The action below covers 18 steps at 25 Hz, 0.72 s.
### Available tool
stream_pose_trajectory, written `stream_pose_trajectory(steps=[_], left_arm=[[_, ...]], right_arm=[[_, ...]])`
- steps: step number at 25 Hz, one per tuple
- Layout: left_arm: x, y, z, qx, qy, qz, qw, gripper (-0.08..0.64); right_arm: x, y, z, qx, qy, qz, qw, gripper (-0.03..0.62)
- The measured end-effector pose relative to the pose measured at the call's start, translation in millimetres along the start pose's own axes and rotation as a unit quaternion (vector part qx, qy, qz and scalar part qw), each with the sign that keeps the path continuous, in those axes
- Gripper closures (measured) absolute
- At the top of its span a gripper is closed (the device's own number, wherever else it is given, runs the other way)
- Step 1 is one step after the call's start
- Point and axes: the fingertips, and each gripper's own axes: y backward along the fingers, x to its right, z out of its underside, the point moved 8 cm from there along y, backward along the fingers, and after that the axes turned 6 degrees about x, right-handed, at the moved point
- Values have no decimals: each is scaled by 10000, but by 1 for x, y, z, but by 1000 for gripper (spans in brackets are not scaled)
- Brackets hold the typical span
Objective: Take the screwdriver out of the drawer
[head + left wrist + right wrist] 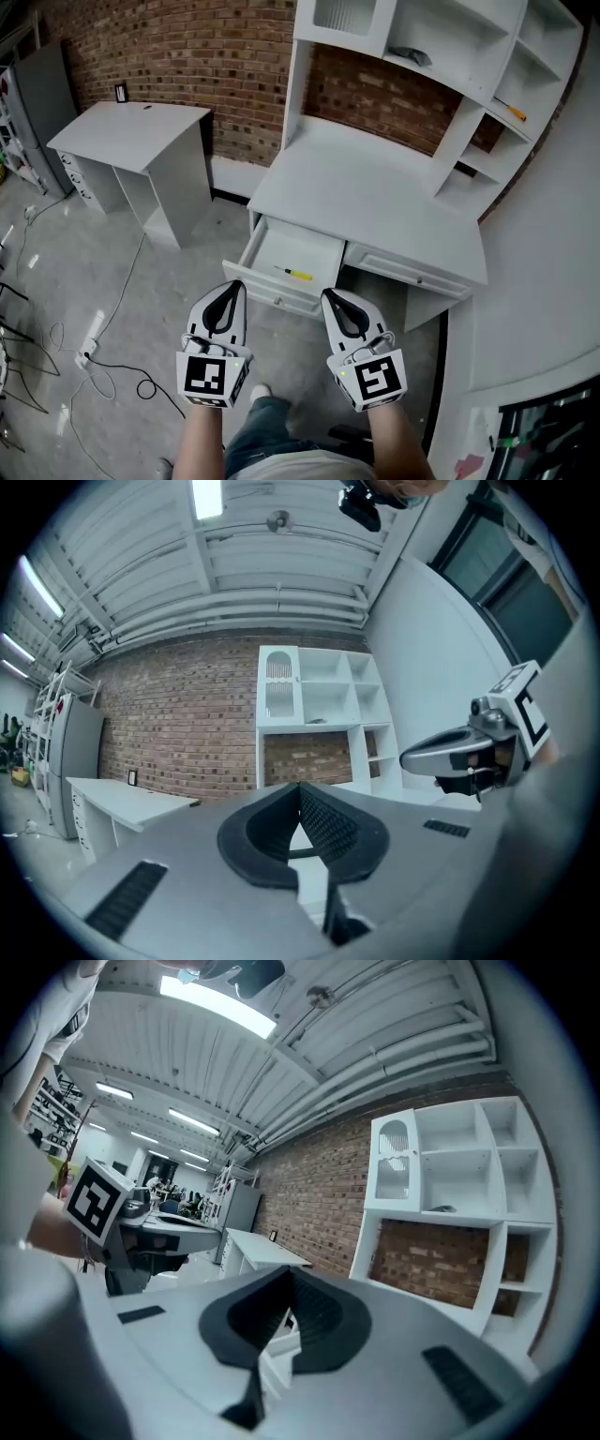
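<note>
A small yellow-handled screwdriver (pixel 294 274) lies inside the open white drawer (pixel 265 247) at the left of the desk. Both grippers hover side by side in front of the drawer, held level and short of it. My left gripper (pixel 234 287) has its jaws together with nothing between them, and so does my right gripper (pixel 329 297). In the left gripper view the right gripper (pixel 409 758) shows at the right edge; in the right gripper view the left gripper (pixel 214 1225) shows at the left. The screwdriver is hidden in both gripper views.
The white desk (pixel 375 197) carries a shelf unit (pixel 450 66) with an orange item (pixel 512 111) on a right shelf. A second, closed drawer (pixel 412 274) sits right of the open one. A smaller white desk (pixel 131 136) stands at left. Cables and a power strip (pixel 92 339) lie on the floor.
</note>
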Motion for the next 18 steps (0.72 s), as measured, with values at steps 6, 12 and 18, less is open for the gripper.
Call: stream_pose_trajectory(steps=[6, 12, 18], left_arm=[[-47, -52, 20, -149, 97, -21, 9998, 548], [-70, -82, 52, -482, 197, -105, 9986, 548], [-71, -120, 78, -771, 201, -341, 9962, 548]], right_arm=[[27, -73, 5, -228, 159, 17, 9996, 581], [42, -113, 48, -554, -63, -85, 9984, 581], [75, -148, 93, -883, -166, -517, 9946, 581]])
